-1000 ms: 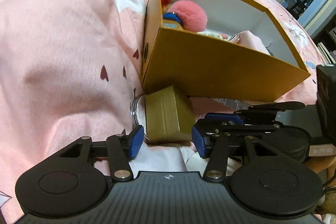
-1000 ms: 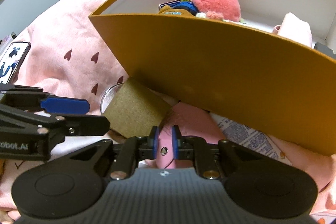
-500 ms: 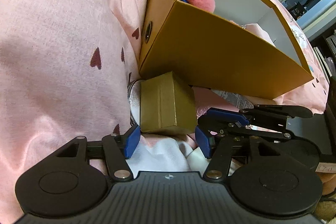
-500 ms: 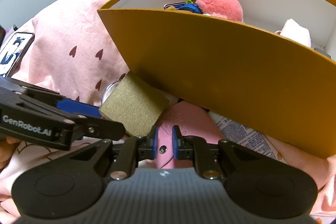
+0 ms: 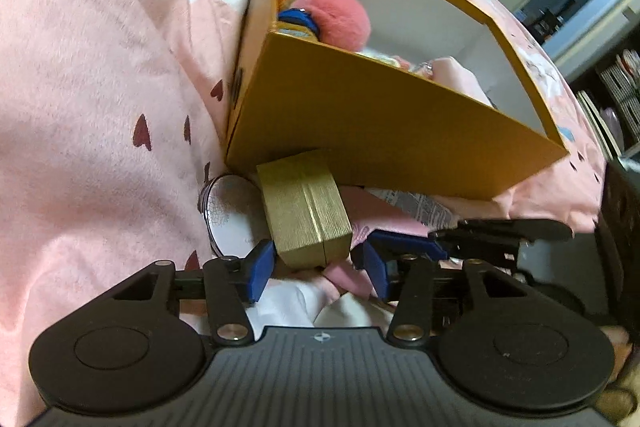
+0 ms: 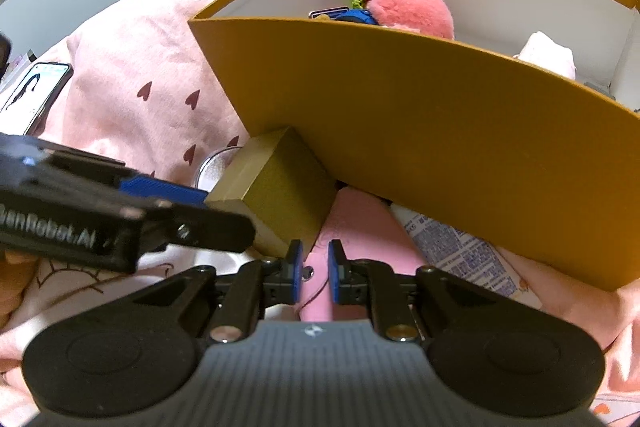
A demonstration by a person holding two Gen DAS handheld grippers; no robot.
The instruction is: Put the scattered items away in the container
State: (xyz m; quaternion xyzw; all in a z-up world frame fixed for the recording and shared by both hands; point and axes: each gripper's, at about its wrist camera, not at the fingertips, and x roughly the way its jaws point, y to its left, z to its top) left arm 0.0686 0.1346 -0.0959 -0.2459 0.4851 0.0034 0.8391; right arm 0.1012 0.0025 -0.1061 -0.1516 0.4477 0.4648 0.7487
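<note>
In the left wrist view, your left gripper (image 5: pixel 316 269) has its jaws released, though they have just been closing around the near end of the small gold box (image 5: pixel 306 209), which leans against the orange container (image 5: pixel 380 123). You still need to clamp it.

In the right wrist view, your right gripper (image 6: pixel 312 271) is clenched on a pink item (image 6: pixel 352 227). I think lifting both into the container comes next.

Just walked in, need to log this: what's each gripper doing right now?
Left gripper: open, jaws just been closing around the gold box, pads not yet on it.
Right gripper: shut on a pink item.
</note>
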